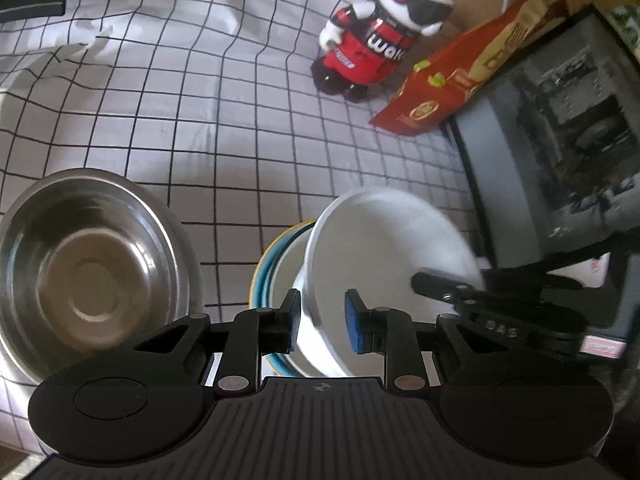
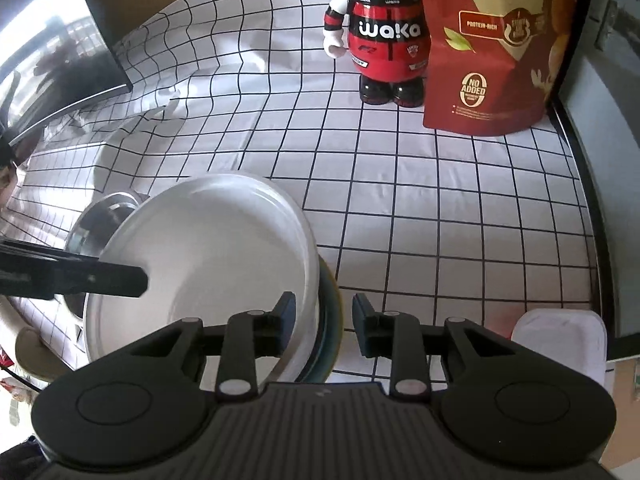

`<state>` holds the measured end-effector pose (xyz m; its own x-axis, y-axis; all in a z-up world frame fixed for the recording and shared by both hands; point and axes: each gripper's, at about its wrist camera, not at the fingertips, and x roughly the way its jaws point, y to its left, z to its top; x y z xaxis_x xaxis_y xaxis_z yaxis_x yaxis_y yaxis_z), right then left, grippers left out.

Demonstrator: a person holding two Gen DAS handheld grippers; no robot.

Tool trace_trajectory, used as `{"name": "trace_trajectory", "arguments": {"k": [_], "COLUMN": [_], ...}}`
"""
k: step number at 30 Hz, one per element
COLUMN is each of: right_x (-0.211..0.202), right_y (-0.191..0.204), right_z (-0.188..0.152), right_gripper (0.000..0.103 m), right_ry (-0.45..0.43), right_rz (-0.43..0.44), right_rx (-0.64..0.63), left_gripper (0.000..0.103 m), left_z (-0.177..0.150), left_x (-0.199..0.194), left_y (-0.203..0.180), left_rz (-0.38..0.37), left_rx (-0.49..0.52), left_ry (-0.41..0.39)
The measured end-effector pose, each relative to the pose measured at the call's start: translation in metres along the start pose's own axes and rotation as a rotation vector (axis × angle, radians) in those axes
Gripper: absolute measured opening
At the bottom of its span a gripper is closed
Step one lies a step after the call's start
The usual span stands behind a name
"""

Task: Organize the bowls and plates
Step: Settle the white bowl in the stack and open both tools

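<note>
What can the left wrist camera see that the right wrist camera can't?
Only the left view looks straight into the steel bowl; the right view catches just its edge.

Only the right view shows the pouch's front, with the word EGGS readable, and a white tub at the lower right.

Both show the white plate, the coloured plates under it, the toy figure and the grid cloth.

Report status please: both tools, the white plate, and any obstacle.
Left tool shut on white plate, plate tilted over coloured stack. Right tool open, astride plate rim and stack edge. Steel bowl close beside; nothing blocking.
</note>
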<state>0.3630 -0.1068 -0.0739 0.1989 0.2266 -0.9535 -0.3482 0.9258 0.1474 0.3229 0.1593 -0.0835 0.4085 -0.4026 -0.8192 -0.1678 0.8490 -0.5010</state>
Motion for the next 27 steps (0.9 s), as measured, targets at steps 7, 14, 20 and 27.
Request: {"name": "trace_trajectory", "arguments": {"k": [7, 14, 20, 27], "right_x": [-0.003, 0.001, -0.005, -0.011], "right_y": [0.002, 0.001, 0.006, 0.015], "right_z": [0.005, 0.002, 0.002, 0.004], "right_gripper": [0.032, 0.032, 0.033, 0.033], "right_ry": [-0.009, 0.005, -0.013, -0.025], "right_rz": [0.014, 0.034, 0.077, 0.014], "right_rx": [-0.032, -0.022, -0.013, -0.086], "left_gripper": [0.027, 0.026, 0.028, 0.025], "left_z": [0.005, 0.001, 0.003, -0.005], "left_x": [-0.011, 0.006, 0.022, 0.012], "left_y": [0.001, 0.007, 0.017, 0.023], "left_rz": [-0.086, 0.035, 0.006, -0.02], "left_rx": [-0.029, -0.025, -0.076, -0.071], "left_ry": [-0.041, -0.008, 0.014, 0.021]}}
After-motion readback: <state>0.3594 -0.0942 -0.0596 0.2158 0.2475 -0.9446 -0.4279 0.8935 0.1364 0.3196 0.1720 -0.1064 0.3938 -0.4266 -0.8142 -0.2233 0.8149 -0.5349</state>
